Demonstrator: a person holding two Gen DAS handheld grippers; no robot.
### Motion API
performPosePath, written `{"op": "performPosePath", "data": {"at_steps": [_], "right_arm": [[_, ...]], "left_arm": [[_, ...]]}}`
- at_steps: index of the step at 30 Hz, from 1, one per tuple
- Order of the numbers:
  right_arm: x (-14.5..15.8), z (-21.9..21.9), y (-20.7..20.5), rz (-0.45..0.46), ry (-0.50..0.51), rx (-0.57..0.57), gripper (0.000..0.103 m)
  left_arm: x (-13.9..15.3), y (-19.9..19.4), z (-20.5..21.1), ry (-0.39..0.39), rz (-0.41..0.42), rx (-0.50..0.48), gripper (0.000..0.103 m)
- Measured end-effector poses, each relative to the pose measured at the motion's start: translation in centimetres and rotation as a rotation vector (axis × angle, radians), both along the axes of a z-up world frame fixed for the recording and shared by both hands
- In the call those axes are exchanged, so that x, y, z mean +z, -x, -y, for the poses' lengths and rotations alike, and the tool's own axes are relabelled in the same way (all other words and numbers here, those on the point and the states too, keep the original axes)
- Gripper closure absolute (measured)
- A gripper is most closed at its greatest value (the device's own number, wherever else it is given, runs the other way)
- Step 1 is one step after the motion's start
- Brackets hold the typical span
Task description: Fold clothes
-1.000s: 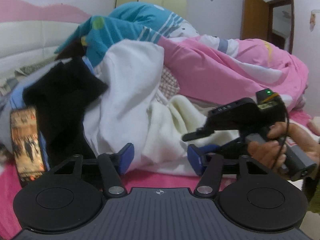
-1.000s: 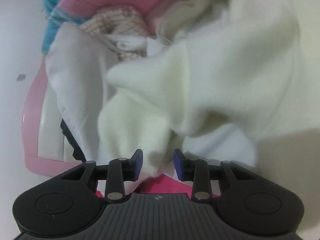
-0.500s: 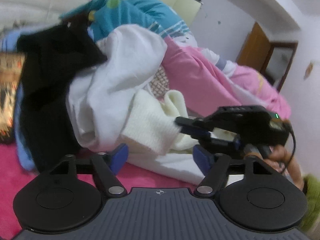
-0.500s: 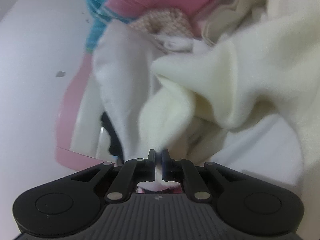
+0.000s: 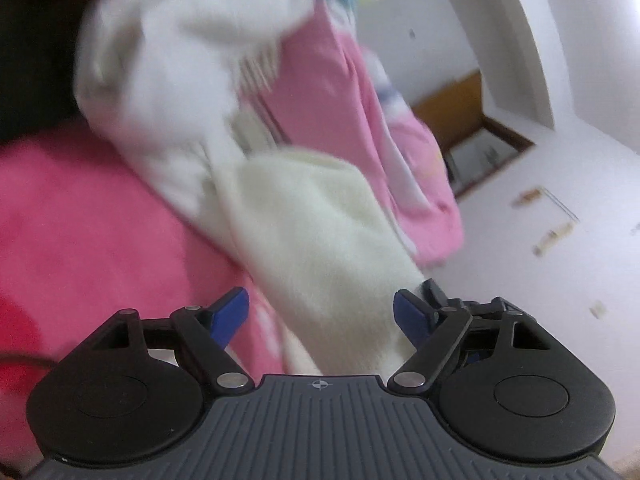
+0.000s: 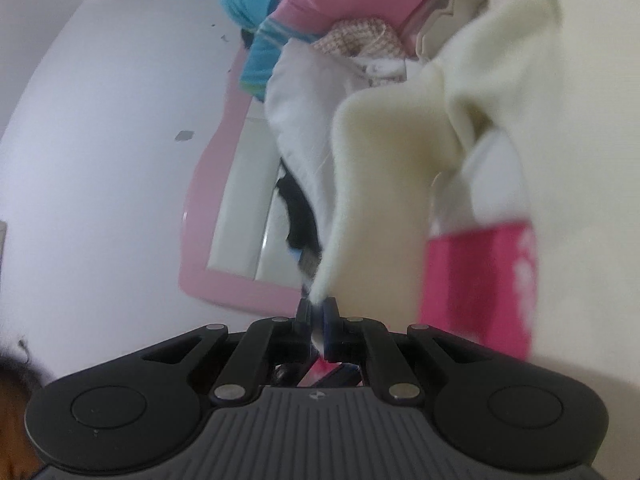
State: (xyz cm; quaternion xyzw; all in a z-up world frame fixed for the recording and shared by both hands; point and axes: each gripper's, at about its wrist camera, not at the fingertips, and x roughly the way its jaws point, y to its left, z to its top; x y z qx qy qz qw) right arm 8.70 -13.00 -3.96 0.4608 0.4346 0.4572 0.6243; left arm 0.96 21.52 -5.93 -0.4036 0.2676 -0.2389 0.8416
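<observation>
A cream fleece garment (image 5: 320,240) trails from the clothes heap on the bed down between the fingers of my left gripper (image 5: 320,314). Those jaws are opening. The left pad stands clear of the cloth and the right pad is at its edge. My right gripper (image 6: 318,318) is shut on a corner of the same cream garment (image 6: 384,184), which stretches up and to the right. A white garment (image 5: 172,80) lies in the heap behind it, blurred.
A pink quilt (image 5: 328,92) is piled behind the heap, on a hot-pink sheet (image 5: 92,220). Black clothing (image 6: 298,216) and a teal cloth (image 6: 256,12) lie by the pink-edged headboard (image 6: 208,200). A wooden door (image 5: 452,108) is at the far wall.
My right gripper closed on the cream garment's corner and pulled it out of the heap. The left gripper rolled, sank and spread its jaws wider, with the cream cloth now between them.
</observation>
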Motion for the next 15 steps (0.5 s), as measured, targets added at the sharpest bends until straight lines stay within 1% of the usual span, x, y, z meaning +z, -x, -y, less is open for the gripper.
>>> {"op": "performPosePath", "data": {"at_steps": [2, 4, 5, 8, 10, 12, 13, 15], "right_arm": [[-0.1, 1.7, 1.0, -0.002, -0.004, -0.011, 0.098], [-0.3, 3.2, 1.6, -0.009, -0.002, -0.022, 0.098], [-0.3, 3.7, 1.9, -0.009, 0.006, -0.028, 0.098], [0.0, 4.5, 2.0, 0.009, 0.025, -0.036, 0.098], [1.1, 3.9, 1.4, 0.05, 0.012, -0.012, 0.098], [2.7, 2.4, 0.6, 0.11, 0.007, 0.036, 0.098], [3.7, 1.1, 0.1, 0.15, 0.014, 0.07, 0.098], [5.8, -2.3, -1.0, 0.227, 0.061, 0.147, 0.097]], "left_arm": [[-0.1, 0.5, 1.5, -0.035, -0.004, -0.045, 0.022], [0.3, 1.1, 2.9, -0.112, 0.007, -0.079, 0.022], [0.7, 1.4, 3.5, -0.161, 0.02, -0.096, 0.022], [2.6, 3.1, 5.2, -0.345, 0.085, -0.116, 0.02], [4.0, 4.5, 6.1, -0.461, 0.143, -0.115, 0.017], [5.3, 6.1, 6.4, -0.548, 0.204, -0.095, 0.009], [5.7, 6.6, 6.5, -0.58, 0.228, -0.08, 0.006], [6.2, 7.6, 6.6, -0.634, 0.262, -0.049, 0.004]]}}
